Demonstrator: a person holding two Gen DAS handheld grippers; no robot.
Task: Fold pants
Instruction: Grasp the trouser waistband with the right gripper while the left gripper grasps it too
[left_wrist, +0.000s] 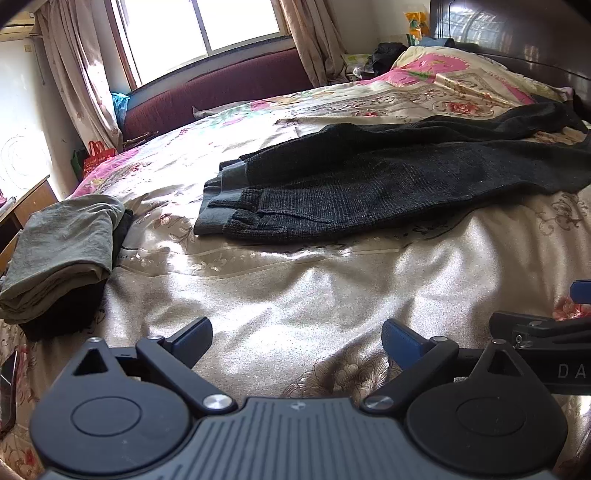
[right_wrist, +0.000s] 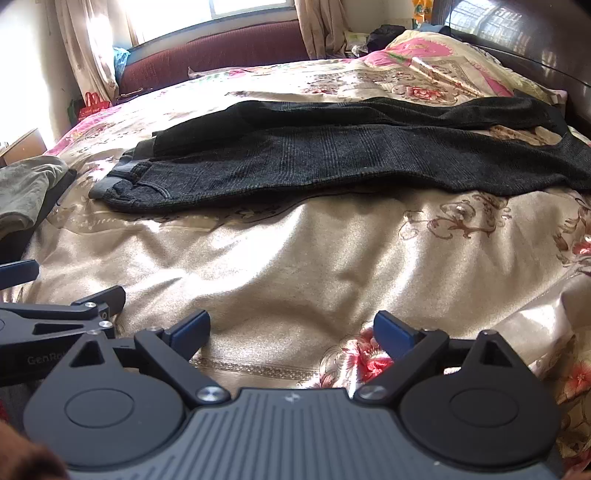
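Note:
Dark grey pants (left_wrist: 369, 181) lie flat across the bed, waistband to the left and legs running off to the right; they also show in the right wrist view (right_wrist: 332, 162). My left gripper (left_wrist: 297, 338) is open and empty, low over the bedspread well short of the pants. My right gripper (right_wrist: 291, 330) is open and empty too, beside the left one and equally short of the pants. The right gripper's fingers (left_wrist: 524, 325) show at the left view's right edge; the left gripper's fingers (right_wrist: 99, 299) show at the right view's left edge.
A stack of folded clothes, olive on top (left_wrist: 62, 251), sits at the bed's left edge. A beige floral bedspread (left_wrist: 295, 280) covers the bed. Pillows and a quilt (left_wrist: 461, 74) lie at the far right by the dark headboard. A maroon bench (left_wrist: 221, 92) runs under the window.

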